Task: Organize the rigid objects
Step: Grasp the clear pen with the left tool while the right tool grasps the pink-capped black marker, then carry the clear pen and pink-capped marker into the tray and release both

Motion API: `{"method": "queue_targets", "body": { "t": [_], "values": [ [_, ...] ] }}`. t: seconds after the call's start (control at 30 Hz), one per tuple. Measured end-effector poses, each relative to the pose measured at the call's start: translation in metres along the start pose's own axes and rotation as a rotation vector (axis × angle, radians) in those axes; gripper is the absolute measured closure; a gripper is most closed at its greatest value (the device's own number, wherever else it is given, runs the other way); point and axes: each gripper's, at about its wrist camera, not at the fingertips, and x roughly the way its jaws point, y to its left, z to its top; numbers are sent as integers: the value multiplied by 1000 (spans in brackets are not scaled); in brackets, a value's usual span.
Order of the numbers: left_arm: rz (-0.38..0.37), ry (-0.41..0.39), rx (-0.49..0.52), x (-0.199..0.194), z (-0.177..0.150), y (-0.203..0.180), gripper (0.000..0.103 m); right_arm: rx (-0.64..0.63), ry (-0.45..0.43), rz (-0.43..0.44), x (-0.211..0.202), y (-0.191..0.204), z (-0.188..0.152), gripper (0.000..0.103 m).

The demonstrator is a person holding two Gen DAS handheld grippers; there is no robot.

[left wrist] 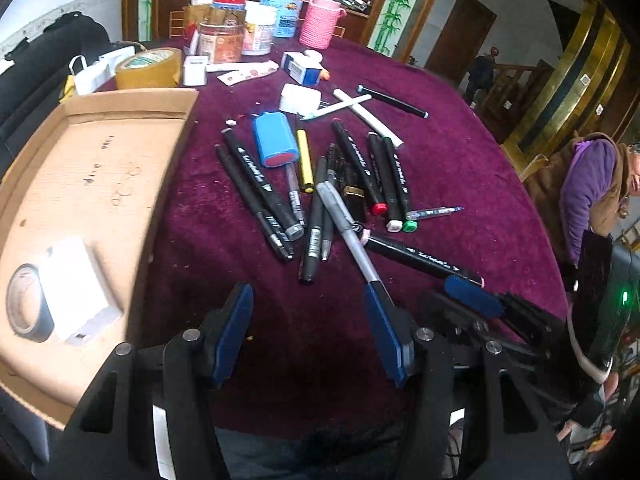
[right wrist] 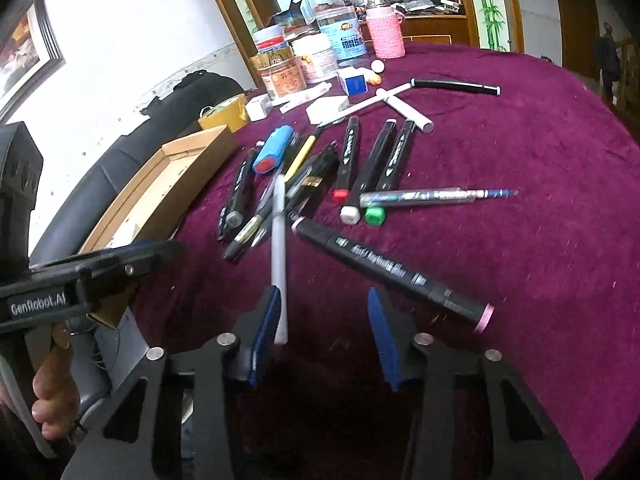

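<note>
A pile of black markers and pens (left wrist: 320, 184) lies on the purple tablecloth (left wrist: 460, 168), with a blue battery pack (left wrist: 275, 141) and a yellow pen (left wrist: 305, 160). A shallow cardboard box (left wrist: 120, 152) on the left holds a black tape roll (left wrist: 26, 304) and a white adapter (left wrist: 78, 288). My left gripper (left wrist: 310, 308) is open and empty, just short of the pile. My right gripper (right wrist: 322, 320) is open; a silver pen (right wrist: 279, 256) lies by its left finger and a black marker with pink ends (right wrist: 396, 268) lies ahead to the right. The right gripper also shows in the left wrist view (left wrist: 476, 296).
Jars (left wrist: 222, 36), a pink knitted cup (left wrist: 320, 22), a brown tape roll (left wrist: 149, 67) and small boxes stand at the table's far side. White pens (left wrist: 360, 110) lie beyond the pile. A person in purple (left wrist: 592, 188) is beyond the table's right edge.
</note>
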Motion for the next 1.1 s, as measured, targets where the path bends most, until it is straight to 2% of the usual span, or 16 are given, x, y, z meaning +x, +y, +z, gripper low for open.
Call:
{"method": "queue_targets", "body": {
  "t": [0.1, 0.27, 0.37, 0.47, 0.67, 0.77, 0.83, 0.9, 0.93, 1.03, 1.1],
  "values": [
    [-17, 15, 8, 5, 1, -5, 46, -18, -22, -27, -2, -7, 12, 64],
    [-41, 43, 21, 16, 4, -17, 46, -82, 37, -94, 8, -19, 25, 64],
    [-50, 62, 28, 22, 9, -23, 46, -131, 101, -50, 17, -18, 25, 74],
    [-66, 107, 23, 35, 14, -29, 46, -200, 105, -97, 19, -9, 17, 78],
    [-153, 185, -45, 59, 24, -29, 48, -203, 106, -128, 12, -14, 14, 84],
    [-134, 220, -59, 70, 27, -32, 56, -246, 114, -159, 9, -15, 12, 84],
    [-99, 210, -45, 73, 31, -38, 61, -261, 108, -164, 8, -14, 10, 84],
    [-42, 203, -28, 76, 33, -43, 83, -266, 102, -169, 8, -13, 8, 84],
    [9, 196, -7, 78, 34, -45, 87, -265, 97, -170, 7, -13, 7, 84],
    [21, 198, -5, 76, 34, -41, 94, -258, 86, -171, 7, -14, 6, 84],
    [-5, 201, -39, 74, 34, -32, 96, -262, 85, -184, 8, -12, 6, 84]
  ]
}}
